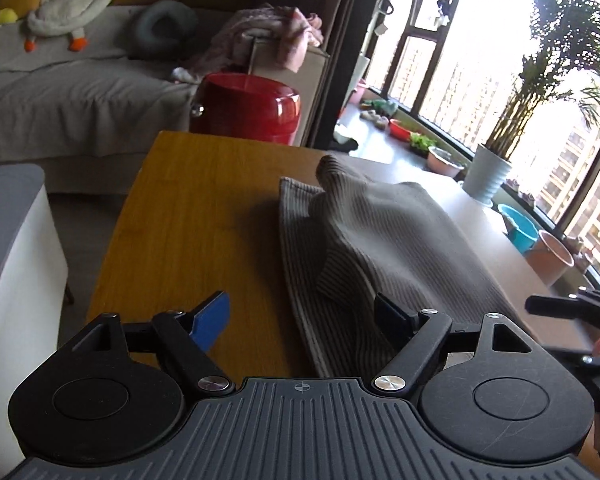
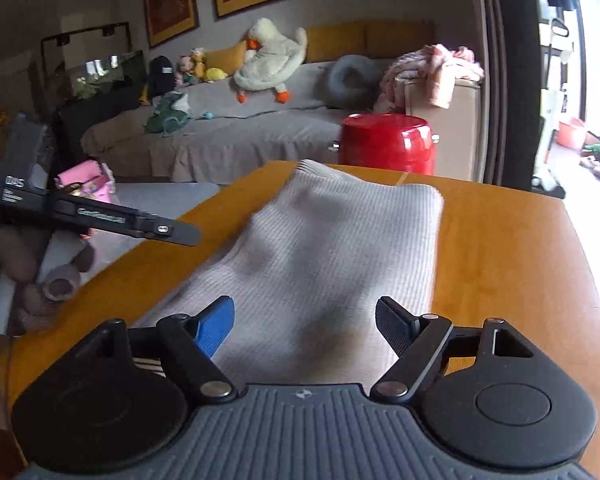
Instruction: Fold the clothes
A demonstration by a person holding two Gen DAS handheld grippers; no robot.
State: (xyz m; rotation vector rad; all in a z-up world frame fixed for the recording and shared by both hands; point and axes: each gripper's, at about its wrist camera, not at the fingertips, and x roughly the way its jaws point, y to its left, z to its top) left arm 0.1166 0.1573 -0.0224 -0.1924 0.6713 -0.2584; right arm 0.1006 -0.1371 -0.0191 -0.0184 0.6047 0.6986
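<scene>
Both the left gripper and right gripper hung wide and empty over the folded sweater. Its raised top corner might have slumped and undone the fold.

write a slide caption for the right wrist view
Right tongs open above a folded grey ribbed garment on the wooden table.

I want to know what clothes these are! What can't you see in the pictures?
- Striped grey garment: folded over itself in the left wrist view, so its type stays hidden.
- Its near edge: covered by the left gripper, and by the right gripper in the right wrist view.
- Garment: motion-blurred in the right wrist view.
- Wooden table: cut off by the frame.
</scene>
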